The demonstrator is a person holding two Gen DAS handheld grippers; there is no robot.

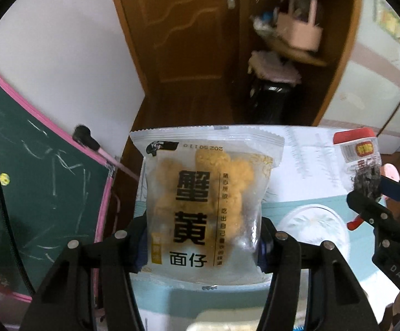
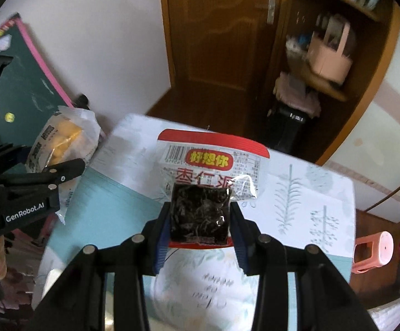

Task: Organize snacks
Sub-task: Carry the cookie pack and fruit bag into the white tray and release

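Observation:
My left gripper is shut on a clear packet of yellow crab-roe noodle snacks and holds it upright above the table. That packet also shows in the right wrist view, at the left. My right gripper is shut on a red-edged packet with a dark date snack and holds it above the table. That packet shows at the right of the left wrist view.
A table with a white and teal leaf-print cloth lies below both grippers. A clear glass dish stands on it. A green chalkboard with a pink frame leans at the left. A wooden door, shelves and a pink stool are behind.

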